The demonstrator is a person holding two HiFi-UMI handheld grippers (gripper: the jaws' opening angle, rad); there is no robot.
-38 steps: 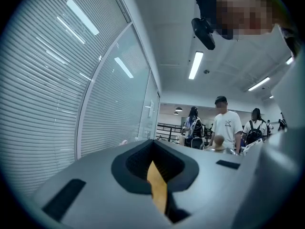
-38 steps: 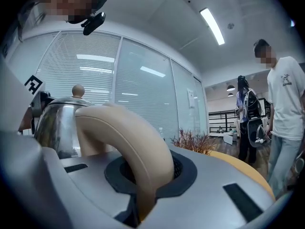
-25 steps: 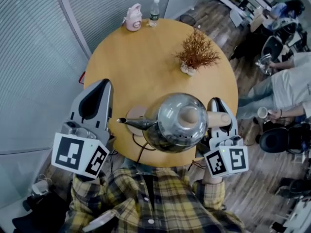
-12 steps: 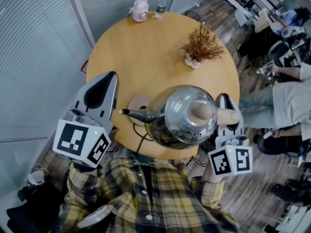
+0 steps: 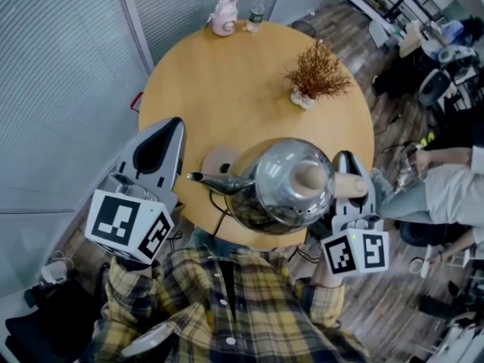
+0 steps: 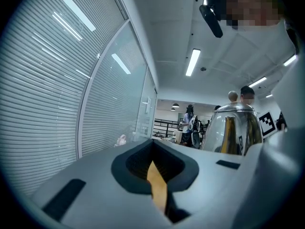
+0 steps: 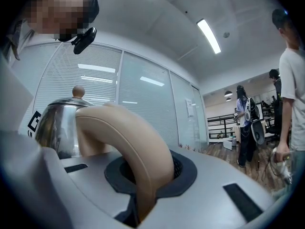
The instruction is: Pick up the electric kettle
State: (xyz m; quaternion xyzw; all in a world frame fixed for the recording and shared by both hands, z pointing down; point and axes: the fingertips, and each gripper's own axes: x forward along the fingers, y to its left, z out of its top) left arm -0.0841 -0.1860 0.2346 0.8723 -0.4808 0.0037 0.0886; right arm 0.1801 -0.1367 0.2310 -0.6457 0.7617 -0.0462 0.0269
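The round wooden table (image 5: pixel 227 89) fills the middle of the room, and the electric kettle (image 5: pixel 280 184) hangs upright over its near edge, close in front of the person in the plaid shirt. The kettle's long axis, spout to handle, runs side to side across the person's body. The thin spout (image 5: pixel 215 181) points toward the left gripper and the tan handle (image 7: pixel 128 137) sticks out the opposite way. The left gripper (image 5: pixel 172 131) sits just beside the spout tip without touching it, its jaws drawn together to a thin slit with nothing between them. The right gripper (image 5: pixel 345 165) is clamped tight round the handle, which curves up out of its dark pads. A pale round base (image 5: pixel 214 159) lies on the table partly behind the kettle's spout side. Farther off stand a dried brown plant (image 5: pixel 318 74), a pink jug (image 5: pixel 224 15) and a water bottle (image 5: pixel 258 10) at the far rim.
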